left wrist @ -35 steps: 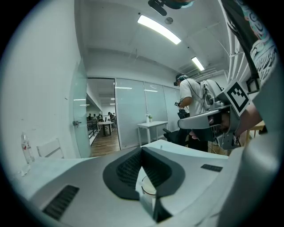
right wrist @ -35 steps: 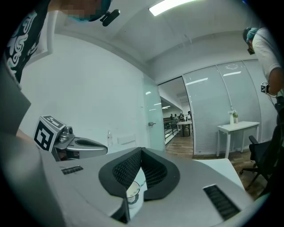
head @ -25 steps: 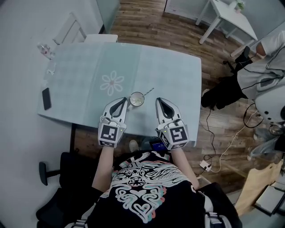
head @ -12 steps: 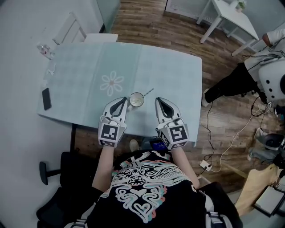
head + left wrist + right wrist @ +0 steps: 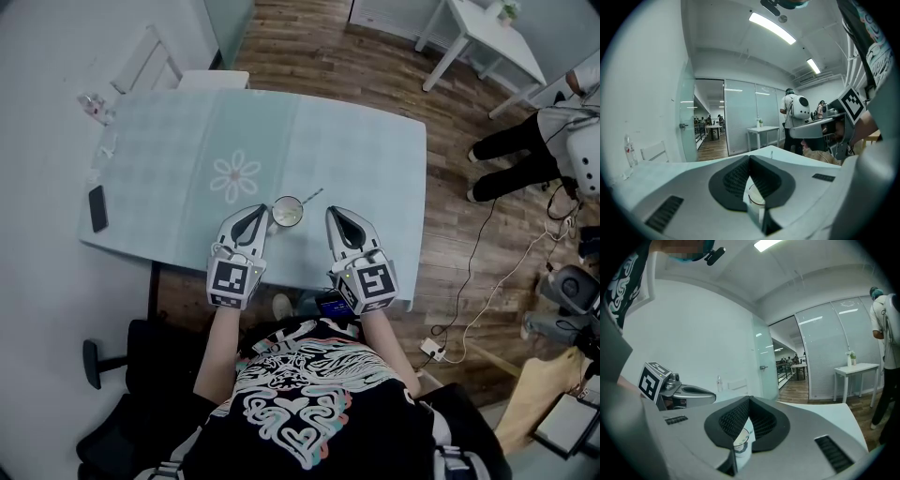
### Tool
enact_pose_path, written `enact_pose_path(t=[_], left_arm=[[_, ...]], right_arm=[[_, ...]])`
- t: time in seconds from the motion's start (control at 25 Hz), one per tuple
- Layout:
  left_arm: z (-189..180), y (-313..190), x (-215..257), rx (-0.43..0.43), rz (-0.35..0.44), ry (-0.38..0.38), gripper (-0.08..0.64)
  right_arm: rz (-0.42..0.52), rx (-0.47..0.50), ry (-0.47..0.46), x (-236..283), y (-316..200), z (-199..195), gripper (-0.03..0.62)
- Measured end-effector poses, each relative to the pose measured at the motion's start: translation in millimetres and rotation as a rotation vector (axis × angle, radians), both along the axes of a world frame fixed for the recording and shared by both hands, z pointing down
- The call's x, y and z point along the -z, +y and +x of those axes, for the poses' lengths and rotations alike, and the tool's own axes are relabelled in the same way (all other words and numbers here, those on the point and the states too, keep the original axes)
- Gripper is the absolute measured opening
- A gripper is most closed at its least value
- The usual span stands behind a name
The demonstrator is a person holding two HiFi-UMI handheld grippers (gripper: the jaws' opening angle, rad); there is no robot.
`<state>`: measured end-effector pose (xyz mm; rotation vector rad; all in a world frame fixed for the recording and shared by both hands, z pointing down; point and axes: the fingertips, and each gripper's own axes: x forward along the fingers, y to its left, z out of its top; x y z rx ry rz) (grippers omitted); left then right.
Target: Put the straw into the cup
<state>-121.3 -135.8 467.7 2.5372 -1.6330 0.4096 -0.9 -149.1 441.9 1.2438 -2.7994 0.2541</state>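
Observation:
A small clear cup point(image 5: 288, 210) stands on the pale green table point(image 5: 356, 159) near its front edge. A thin straw point(image 5: 312, 195) lies flat on the table just right of the cup, its near end by the rim. My left gripper point(image 5: 260, 210) is shut and empty, its tip close to the cup's left side. Right of the cup and straw my right gripper point(image 5: 334, 212) is also shut, with nothing in it. The cup point(image 5: 757, 197) shows below the closed left gripper point(image 5: 750, 157), and the cup point(image 5: 739, 439) also appears under the closed right gripper point(image 5: 749, 398).
A dark phone point(image 5: 97, 207) lies at the table's left edge, and small clear bottles point(image 5: 94, 103) stand at the far left corner. A white chair point(image 5: 150, 61) is behind the table. A person point(image 5: 525, 150) stands right on the wood floor, near cables point(image 5: 469, 309).
Both grippers, the cup and the straw stay where they were. Only the person at the right of the room has shifted.

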Motion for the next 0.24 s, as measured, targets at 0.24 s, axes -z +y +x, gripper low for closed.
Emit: enact_pose_path(t=[0.24], left_arm=[[-1.8,-3.4,-3.8,0.003,-0.005,-0.001,0.006]], right_arm=[[-0.010,0.017,-0.010,-3.0,-2.0,-3.6,0.015]])
